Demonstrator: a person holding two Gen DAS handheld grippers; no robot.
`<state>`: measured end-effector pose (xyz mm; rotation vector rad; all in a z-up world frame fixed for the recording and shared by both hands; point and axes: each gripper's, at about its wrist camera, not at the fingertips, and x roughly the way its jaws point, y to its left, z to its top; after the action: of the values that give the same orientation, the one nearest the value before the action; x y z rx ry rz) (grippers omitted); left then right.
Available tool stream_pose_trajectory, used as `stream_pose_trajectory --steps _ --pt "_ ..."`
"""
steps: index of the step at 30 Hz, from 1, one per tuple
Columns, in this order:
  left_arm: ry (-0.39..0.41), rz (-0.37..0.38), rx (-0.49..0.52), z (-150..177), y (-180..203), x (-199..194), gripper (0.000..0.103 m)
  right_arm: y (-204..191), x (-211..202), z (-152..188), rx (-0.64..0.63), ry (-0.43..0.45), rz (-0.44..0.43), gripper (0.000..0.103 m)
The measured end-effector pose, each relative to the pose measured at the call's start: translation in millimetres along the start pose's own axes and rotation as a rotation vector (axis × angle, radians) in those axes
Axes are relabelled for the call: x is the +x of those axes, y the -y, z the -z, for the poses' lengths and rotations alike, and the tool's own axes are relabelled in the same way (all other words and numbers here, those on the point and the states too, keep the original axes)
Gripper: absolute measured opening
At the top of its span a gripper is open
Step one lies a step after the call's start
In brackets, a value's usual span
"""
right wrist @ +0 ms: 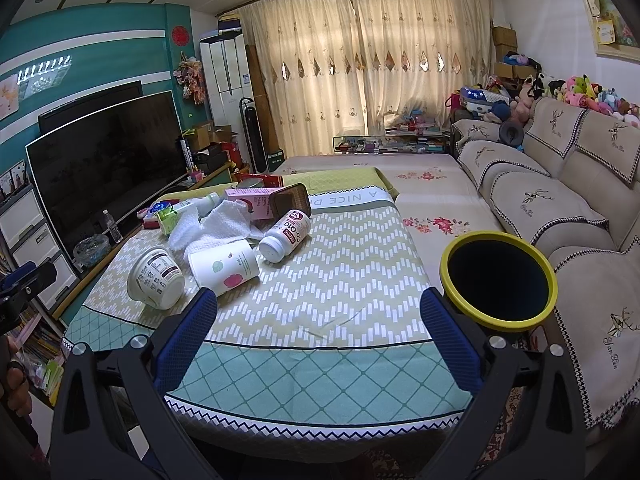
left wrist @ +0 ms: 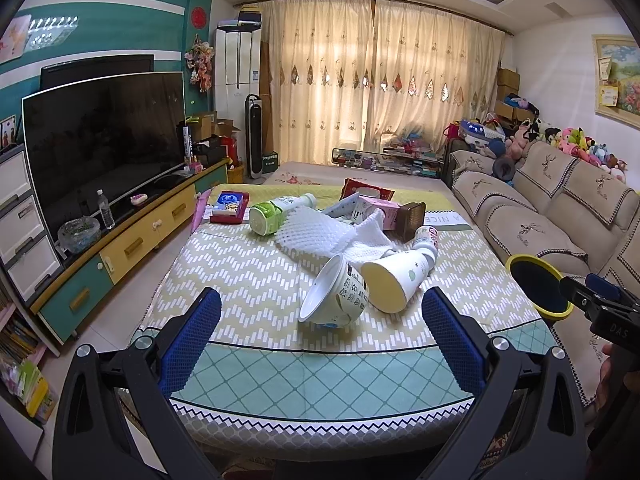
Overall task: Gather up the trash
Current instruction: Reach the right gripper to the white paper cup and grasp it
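Both claws hang open over the near edge of the bench (left wrist: 256, 272), holding nothing.

The left claw (left wrist: 320, 332) has its blue pads spread wide above the patterned cloth. Just beyond it, lying between the lines of its two fingers, is a white tub (left wrist: 334, 294) tipped on its side with its mouth turned toward the camera. Touching the tub on its right is a white paper cup (left wrist: 396, 280), also on its side, base toward the claw. Behind the cup lies a crumpled white foam net (left wrist: 320, 232); left of the net a green-capped bottle (left wrist: 276, 212) lies flat, and right of the net are a pink carton (left wrist: 380, 208), a brown box (left wrist: 412, 216) and a white pill bottle (left wrist: 426, 240).

The right claw (right wrist: 318, 328) is equally wide apart, over bare cloth. From its view the tub (right wrist: 154, 278) and the paper cup (right wrist: 224, 268) lie ahead and to the left of its left finger, the pill bottle (right wrist: 286, 236) just beyond the cup. A yellow-rimmed dark bin (right wrist: 498, 280) stands off the bench edge, just beside the right claw's right finger, its mouth open.
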<state>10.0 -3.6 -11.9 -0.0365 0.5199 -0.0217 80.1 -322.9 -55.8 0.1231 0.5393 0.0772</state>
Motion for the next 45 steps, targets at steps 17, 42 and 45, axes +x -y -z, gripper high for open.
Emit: stream_pose_trajectory --steps 17,42,45 --pt "-0.018 -0.016 -0.024 -2 -12 15 0.099 -10 35 -3 -0.018 -0.064 -0.013 0.097" --pt "-0.039 0.005 -0.048 -10 -40 85 0.099 -96 199 -28 -0.357 -0.335 -0.336 0.097" --pt "-0.049 0.012 -0.047 -10 -39 94 0.099 -100 211 -30 -0.364 -0.362 -0.358 0.097"
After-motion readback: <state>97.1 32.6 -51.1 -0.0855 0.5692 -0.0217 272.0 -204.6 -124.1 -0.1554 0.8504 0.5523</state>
